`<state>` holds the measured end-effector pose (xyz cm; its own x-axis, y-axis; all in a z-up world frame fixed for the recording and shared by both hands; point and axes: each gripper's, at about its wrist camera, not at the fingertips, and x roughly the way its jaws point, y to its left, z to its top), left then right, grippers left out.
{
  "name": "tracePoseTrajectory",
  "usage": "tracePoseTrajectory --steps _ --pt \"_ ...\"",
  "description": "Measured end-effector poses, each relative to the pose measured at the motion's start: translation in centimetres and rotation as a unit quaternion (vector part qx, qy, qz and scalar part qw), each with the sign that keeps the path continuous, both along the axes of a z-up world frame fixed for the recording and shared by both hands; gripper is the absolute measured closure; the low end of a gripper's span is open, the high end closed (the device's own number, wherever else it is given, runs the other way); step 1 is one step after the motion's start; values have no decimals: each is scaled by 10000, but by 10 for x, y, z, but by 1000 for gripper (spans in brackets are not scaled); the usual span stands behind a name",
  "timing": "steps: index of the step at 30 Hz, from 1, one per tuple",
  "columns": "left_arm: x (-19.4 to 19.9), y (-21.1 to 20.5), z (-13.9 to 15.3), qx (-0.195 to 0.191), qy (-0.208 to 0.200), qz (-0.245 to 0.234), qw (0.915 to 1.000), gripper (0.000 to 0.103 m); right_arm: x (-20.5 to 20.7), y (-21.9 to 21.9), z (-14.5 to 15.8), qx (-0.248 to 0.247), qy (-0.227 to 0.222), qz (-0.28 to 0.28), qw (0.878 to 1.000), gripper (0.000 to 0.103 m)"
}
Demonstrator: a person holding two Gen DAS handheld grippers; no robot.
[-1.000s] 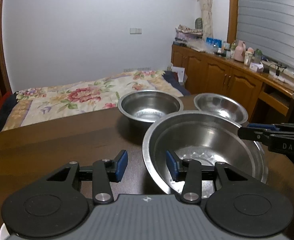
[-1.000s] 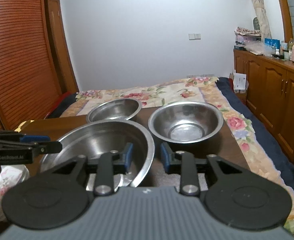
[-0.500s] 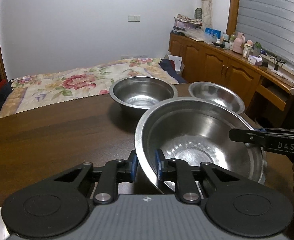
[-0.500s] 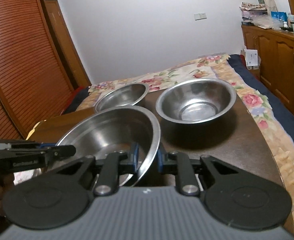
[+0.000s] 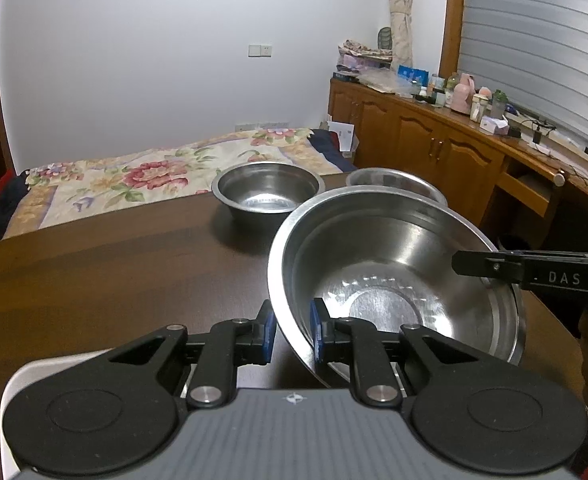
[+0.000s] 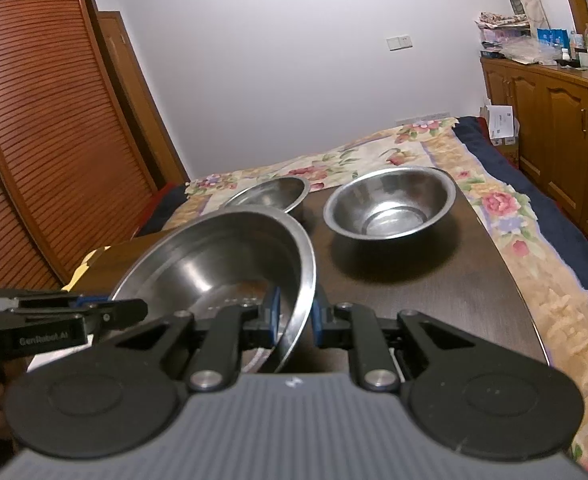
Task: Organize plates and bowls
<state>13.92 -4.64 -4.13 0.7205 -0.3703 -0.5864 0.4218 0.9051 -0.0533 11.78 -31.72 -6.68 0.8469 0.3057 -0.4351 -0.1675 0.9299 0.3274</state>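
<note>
A large steel bowl (image 5: 394, 280) (image 6: 213, 264) is at the near end of the dark wooden table (image 5: 113, 280). My left gripper (image 5: 291, 332) is shut on its left rim, one blue pad inside and one outside. My right gripper (image 6: 296, 320) is shut on the opposite rim in the same way, and the bowl looks tilted in that view. Each gripper shows side-on in the other's view: the right gripper (image 5: 494, 268), the left gripper (image 6: 125, 308). Two smaller steel bowls (image 5: 267, 192) (image 5: 394, 182) stand side by side at the table's far end, also seen as bowls (image 6: 390, 204) (image 6: 269, 196).
A white object (image 5: 17, 384) lies under my left gripper at the near edge. Beyond the table is a bed with a floral cover (image 5: 133, 176). Wooden cabinets (image 5: 434, 148) with clutter on top run along the right, and a slatted wooden door (image 6: 33, 140) stands on the left.
Both grippers went from open around the large bowl's rim to shut on it. The bowl has since shifted with them and now looks tilted.
</note>
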Motion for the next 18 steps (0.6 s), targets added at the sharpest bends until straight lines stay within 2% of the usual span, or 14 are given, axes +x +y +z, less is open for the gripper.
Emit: tracePoseTrajectory --steps 18 --pt "-27 14 -16 -134 177 1 9998 84 -19 10 -17 -85 244 107 9996 85"
